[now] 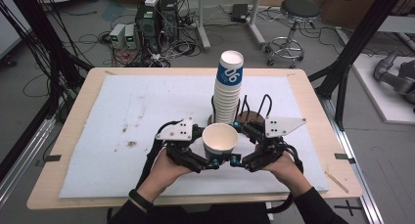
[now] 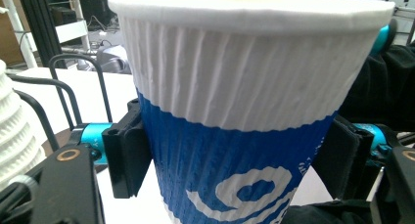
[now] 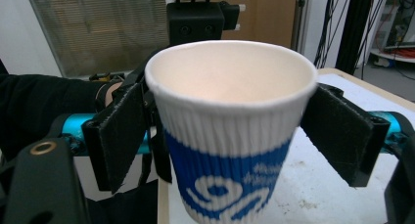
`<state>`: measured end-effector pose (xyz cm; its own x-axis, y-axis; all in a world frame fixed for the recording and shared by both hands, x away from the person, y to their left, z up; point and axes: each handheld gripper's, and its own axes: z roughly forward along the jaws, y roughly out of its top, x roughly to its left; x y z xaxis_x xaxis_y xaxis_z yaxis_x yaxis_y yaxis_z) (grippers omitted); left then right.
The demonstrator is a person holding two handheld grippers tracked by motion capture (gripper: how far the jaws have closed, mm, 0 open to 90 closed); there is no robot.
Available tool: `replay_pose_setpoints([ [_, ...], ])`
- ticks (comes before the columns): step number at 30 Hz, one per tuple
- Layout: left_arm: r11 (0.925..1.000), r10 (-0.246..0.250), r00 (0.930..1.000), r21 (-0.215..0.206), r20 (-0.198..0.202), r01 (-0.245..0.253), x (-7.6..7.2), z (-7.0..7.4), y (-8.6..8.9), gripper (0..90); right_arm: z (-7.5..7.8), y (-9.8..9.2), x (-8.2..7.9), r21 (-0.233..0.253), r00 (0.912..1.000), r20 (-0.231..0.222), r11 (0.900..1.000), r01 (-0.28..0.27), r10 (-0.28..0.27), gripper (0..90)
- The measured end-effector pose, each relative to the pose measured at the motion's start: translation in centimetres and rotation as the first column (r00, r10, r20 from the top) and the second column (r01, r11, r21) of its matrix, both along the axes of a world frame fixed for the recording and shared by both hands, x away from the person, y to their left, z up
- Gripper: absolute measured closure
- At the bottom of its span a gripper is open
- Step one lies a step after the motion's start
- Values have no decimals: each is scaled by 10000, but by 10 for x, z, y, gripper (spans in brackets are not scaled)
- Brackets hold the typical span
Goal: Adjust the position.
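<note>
Standing upright, a cup (image 1: 220,141) is clamped by the left gripper (image 1: 211,164); the right gripper (image 1: 241,160) is held apart beside it.

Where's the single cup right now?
In the high view the single cup sits centre-front, upright, between the left gripper and right gripper, just in front of the cup stack.

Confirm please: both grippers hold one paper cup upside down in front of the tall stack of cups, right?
Not quite. The paper cup is upright, with its open mouth facing up, as the high view shows. It does sit between the left gripper and right gripper, before the stack of cups.
</note>
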<state>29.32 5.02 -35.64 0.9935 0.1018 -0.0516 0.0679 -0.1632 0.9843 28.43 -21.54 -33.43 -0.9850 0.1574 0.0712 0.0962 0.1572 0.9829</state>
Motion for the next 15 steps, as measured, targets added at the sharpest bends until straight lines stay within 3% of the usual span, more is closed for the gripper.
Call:
replay_pose_setpoints([
  [7, 9996, 221, 9997, -179, 124, -219, 1, 6, 7, 256, 0, -12, 4, 0, 9995, 6, 9995, 302, -302, 179],
  [15, 9983, 392, 9990, -446, 223, -382, 0, 15, 14, 256, -6, -14, 6, -418, 9993, 105, 9985, 357, -353, 179],
])
